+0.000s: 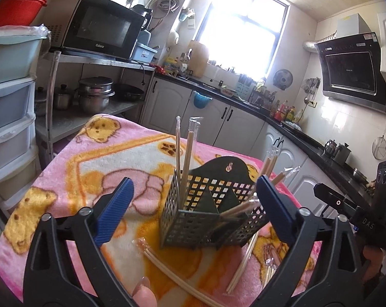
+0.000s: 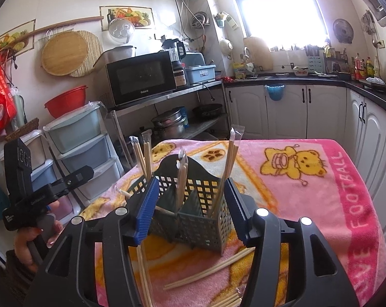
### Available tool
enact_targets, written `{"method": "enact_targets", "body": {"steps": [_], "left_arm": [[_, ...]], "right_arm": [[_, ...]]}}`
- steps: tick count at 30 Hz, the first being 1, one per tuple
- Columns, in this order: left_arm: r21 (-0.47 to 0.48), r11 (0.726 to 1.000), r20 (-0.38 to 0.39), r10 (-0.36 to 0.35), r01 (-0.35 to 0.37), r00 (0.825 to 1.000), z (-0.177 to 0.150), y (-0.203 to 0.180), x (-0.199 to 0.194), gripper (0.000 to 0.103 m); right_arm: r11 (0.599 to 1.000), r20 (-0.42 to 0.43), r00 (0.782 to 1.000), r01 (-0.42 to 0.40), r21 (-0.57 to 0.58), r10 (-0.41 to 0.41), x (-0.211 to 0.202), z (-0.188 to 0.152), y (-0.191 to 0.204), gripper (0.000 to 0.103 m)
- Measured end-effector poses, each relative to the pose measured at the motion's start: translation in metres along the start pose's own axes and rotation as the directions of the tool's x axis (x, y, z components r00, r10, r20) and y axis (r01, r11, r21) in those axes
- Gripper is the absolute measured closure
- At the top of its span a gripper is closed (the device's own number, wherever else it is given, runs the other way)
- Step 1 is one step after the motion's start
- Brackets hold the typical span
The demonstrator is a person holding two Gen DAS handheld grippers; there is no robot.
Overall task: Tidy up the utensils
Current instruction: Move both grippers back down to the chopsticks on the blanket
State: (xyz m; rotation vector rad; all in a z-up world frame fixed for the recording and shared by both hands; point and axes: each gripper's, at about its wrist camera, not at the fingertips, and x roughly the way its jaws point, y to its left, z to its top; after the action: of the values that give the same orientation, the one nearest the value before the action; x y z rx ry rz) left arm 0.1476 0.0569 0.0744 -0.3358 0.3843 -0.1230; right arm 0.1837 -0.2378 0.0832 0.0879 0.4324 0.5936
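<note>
On a pink blanket [image 2: 320, 204] stands a dark perforated caddy [image 2: 200, 220], with wrapped chopsticks [image 2: 231, 158] leaning upright in its compartments and loose chopsticks [image 2: 210, 271] lying on the cloth in front of it. Both tongs face the caddy from the near side: the left gripper [image 1: 195, 204] is spread wide and the right gripper [image 2: 190, 209] partly spread, each framing the caddy with nothing grasped.

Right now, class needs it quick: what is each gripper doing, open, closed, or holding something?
Left gripper: open, holding nothing; the utensil holder sits ahead between its fingers.
Right gripper: open, gripping nothing.
</note>
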Motion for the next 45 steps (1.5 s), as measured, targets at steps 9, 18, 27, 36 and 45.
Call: {"method": "enact_targets", "body": {"steps": [9, 18, 27, 36, 45], "left_arm": [[0.011, 1.0, -0.033, 0.012, -0.012, 0.999, -0.012, -0.003, 0.0, 0.011], [0.034, 0.999, -0.09, 0.02, -0.017, 0.996, -0.03, -0.006, 0.006, 0.011], [0.047, 0.999, -0.155, 0.024, -0.017, 0.988, -0.049, -0.008, 0.016, 0.011], [0.062, 0.998, -0.21, 0.034, -0.021, 0.977, -0.067, -0.01, 0.023, 0.011], [0.056, 0.998, -0.274, 0.041, -0.027, 0.961, -0.086, -0.012, 0.033, 0.011]], "right_arm": [[1.0, -0.016, 1.0, 0.012, -0.015, -0.012, -0.005, -0.01, 0.003, 0.047], [0.999, -0.065, 0.998, 0.019, -0.031, -0.021, -0.003, -0.029, 0.006, 0.044], [0.999, -0.117, 0.993, 0.019, -0.037, -0.024, 0.003, -0.048, 0.007, 0.044], [0.999, -0.152, 0.988, 0.02, -0.05, -0.028, 0.004, -0.06, 0.006, 0.044], [0.998, -0.194, 0.98, 0.027, -0.051, -0.037, 0.005, -0.073, 0.003, 0.044]]}}
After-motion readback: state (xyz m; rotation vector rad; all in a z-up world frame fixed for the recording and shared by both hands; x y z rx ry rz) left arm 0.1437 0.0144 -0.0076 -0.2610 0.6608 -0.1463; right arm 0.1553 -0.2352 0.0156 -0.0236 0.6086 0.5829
